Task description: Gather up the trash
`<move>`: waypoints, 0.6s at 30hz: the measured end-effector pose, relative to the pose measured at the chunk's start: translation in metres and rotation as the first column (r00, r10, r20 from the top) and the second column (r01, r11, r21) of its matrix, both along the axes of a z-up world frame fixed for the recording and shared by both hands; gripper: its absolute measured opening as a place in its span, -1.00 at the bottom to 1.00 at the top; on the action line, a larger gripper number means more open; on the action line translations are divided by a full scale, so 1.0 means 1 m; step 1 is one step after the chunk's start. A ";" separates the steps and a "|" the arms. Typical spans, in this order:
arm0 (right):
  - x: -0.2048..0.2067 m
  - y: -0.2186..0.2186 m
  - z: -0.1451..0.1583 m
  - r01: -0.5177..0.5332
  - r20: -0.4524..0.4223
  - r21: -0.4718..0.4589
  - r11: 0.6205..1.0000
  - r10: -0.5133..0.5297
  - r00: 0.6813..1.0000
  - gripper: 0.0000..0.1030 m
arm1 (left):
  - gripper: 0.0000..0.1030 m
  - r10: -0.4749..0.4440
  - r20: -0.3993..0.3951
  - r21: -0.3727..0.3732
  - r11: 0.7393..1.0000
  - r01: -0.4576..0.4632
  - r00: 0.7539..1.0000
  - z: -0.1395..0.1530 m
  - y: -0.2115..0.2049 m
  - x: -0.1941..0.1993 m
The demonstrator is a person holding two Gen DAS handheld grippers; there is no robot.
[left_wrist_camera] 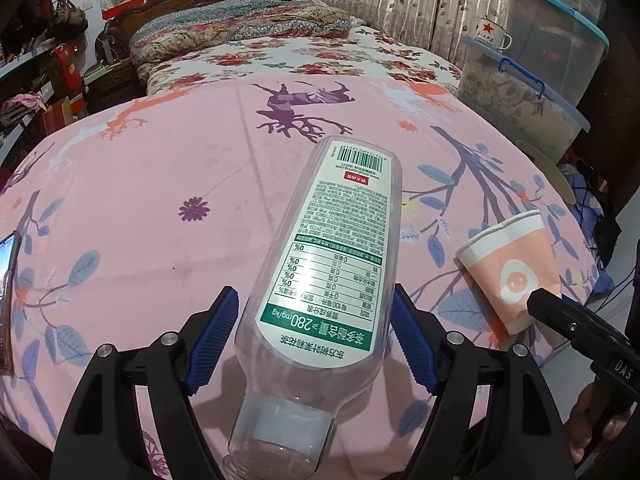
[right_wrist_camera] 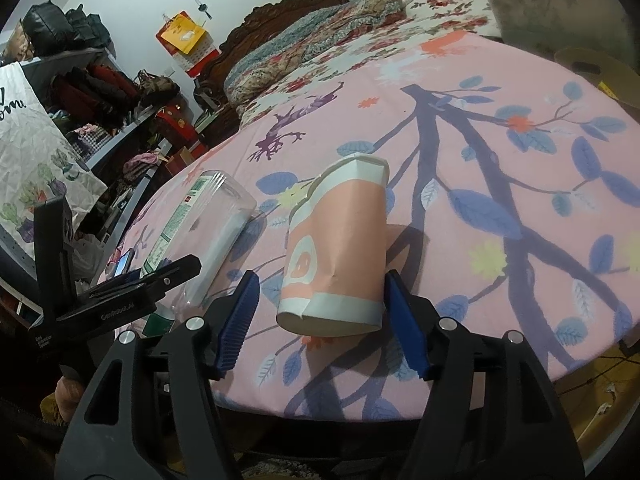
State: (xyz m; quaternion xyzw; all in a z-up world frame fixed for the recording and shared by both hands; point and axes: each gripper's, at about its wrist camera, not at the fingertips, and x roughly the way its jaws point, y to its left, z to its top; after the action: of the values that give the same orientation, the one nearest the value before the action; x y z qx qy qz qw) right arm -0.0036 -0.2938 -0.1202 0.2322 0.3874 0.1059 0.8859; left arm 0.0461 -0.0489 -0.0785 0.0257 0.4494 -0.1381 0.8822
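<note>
Your left wrist view alone shows the bottle's (left_wrist_camera: 320,280) label, lying on the bed (left_wrist_camera: 160,208) between your spread left hand-held gripper (left_wrist_camera: 316,344), while the right view shows the crushed paper cup (right_wrist_camera: 340,252) beside that bottle, between your spread right hand-held gripper (right_wrist_camera: 322,324).

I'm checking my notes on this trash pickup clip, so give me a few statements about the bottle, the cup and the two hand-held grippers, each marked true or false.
1. The plastic bottle lies on its side on the pink bedsheet. True.
2. The paper cup stands upright. False: it lies on its side, crumpled.
3. The left hand-held gripper has its fingers on either side of the bottle, open. True.
4. The right hand-held gripper is clamped shut on the cup. False: there are gaps on both sides.
5. The bottle is full. False: it looks empty.
</note>
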 end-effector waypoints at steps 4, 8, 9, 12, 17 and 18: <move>0.001 0.000 -0.001 0.004 -0.005 0.001 1.000 -0.004 1.000 0.29 | 0.42 0.004 0.018 0.015 1.000 -0.004 1.000 0.002 0.000 -0.004; 0.000 0.001 -0.002 0.001 -0.009 0.001 1.000 -0.001 1.000 0.31 | 0.44 0.004 0.032 0.029 1.000 -0.005 0.999 0.003 0.000 -0.006; 0.000 0.002 -0.002 0.000 -0.012 0.001 1.000 0.000 1.000 0.32 | 0.45 0.004 0.037 0.034 0.999 -0.006 0.999 0.003 0.000 -0.007; 0.001 0.003 -0.004 -0.002 -0.019 0.001 1.000 0.002 1.000 0.34 | 0.50 0.005 0.047 0.049 0.999 -0.007 0.999 0.003 0.000 -0.008; 0.002 0.006 -0.004 -0.006 -0.024 -0.002 1.000 0.006 1.000 0.38 | 0.56 0.005 0.058 0.062 0.998 -0.009 0.998 0.003 0.002 -0.010; 0.002 0.006 -0.004 -0.007 -0.024 -0.003 1.000 0.007 1.000 0.38 | 0.56 0.004 0.059 0.063 0.998 -0.008 0.998 0.003 0.002 -0.010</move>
State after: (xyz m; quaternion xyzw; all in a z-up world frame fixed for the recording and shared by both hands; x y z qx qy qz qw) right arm -0.0020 -0.2881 -0.1246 0.2309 0.3991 0.1055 0.8811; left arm 0.0361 -0.0466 -0.0757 0.0564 0.4275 -0.1201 0.8942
